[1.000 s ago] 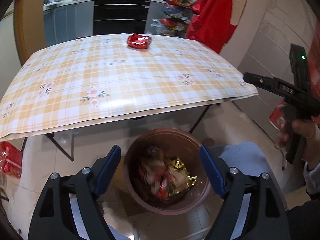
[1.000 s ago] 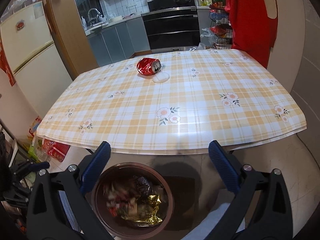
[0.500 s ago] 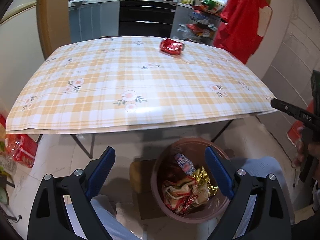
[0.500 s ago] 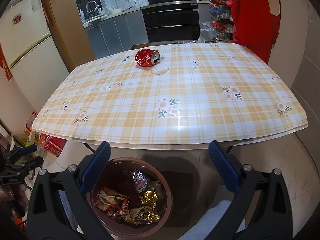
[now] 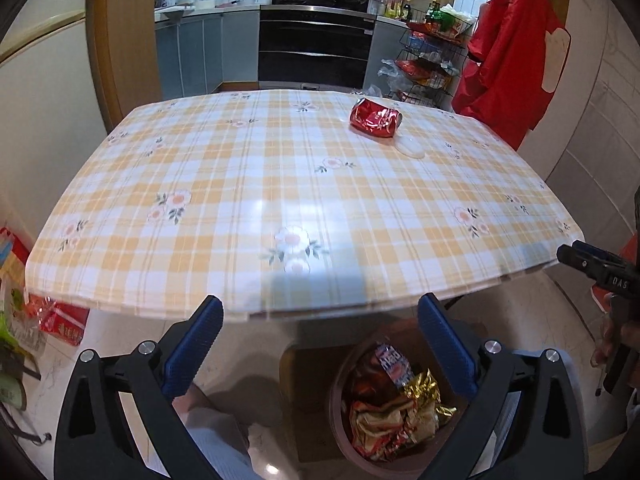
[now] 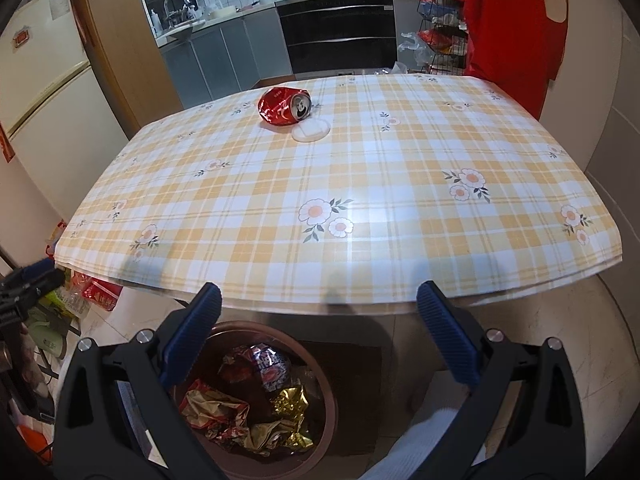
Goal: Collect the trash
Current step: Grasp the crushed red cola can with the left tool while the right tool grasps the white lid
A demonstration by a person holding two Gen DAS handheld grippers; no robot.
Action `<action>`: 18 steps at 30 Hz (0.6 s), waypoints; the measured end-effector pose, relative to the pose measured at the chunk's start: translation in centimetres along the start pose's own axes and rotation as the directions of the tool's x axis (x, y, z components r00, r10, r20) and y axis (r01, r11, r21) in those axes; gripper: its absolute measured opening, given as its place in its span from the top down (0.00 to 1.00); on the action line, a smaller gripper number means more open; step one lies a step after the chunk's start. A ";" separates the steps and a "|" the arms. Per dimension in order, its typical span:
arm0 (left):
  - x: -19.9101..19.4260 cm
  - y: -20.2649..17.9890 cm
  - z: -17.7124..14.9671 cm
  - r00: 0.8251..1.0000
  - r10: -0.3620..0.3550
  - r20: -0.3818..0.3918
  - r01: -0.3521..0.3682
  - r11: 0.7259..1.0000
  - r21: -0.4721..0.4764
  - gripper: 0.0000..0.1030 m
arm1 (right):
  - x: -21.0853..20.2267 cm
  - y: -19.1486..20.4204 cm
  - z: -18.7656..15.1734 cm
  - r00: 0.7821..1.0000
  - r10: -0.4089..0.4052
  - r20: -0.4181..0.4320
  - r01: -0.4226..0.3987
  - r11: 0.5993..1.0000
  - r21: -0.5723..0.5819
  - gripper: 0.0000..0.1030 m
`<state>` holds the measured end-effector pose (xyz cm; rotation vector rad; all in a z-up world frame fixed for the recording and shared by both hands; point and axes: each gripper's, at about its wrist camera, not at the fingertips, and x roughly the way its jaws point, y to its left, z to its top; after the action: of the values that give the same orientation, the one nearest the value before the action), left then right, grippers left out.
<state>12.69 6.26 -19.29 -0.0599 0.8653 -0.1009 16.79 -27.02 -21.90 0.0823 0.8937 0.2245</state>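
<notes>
Red and crushed, the can (image 6: 285,106) lies on its side at the table's (image 5: 280,184) far edge, touching a small white lid, maybe plastic. Both grippers, left gripper (image 5: 320,344) opening, right gripper (image 6: 320,340) spread, hang empty over the bin (image 6: 320,400) below the near edge, with bare cloth between them and the can.

tablecloth (image 5: 280,184): glossy, probably vinyl | can (image 6: 285,106): crumpled shiny metal | wrappers (image 6: 288,402): foil
</notes>
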 end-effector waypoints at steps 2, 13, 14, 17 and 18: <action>0.9 0.0 1.0 1.000 0.004 -0.002 -0.004 1.000 0.020 0.07 | 1.1 -0.2 0.8 1.000 -0.004 -0.009 0.004 1.000 -0.018 0.06; 8.4 0.4 10.0 1.000 -0.015 -0.001 0.015 0.998 0.054 0.07 | 10.9 -2.3 10.4 0.997 0.047 -0.063 -0.054 0.991 -0.123 0.09; 9.4 0.3 11.1 1.000 -0.022 0.002 0.022 0.998 0.051 0.07 | 12.5 -2.1 11.9 0.996 0.049 -0.068 -0.059 0.987 -0.150 0.11; 11.8 0.2 13.3 1.000 -0.030 0.004 0.030 0.999 0.041 0.07 | 17.1 -1.2 15.2 0.994 0.059 -0.097 -0.077 0.979 -0.189 0.15; 13.1 0.2 14.3 0.999 -0.041 -0.003 0.042 0.998 0.037 0.07 | 18.2 -0.9 16.0 0.992 0.060 -0.108 -0.080 0.977 -0.197 0.15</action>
<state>32.03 5.11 -19.92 -0.0432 0.8645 -0.1558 40.40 -23.43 -25.95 -0.0865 0.9655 0.3866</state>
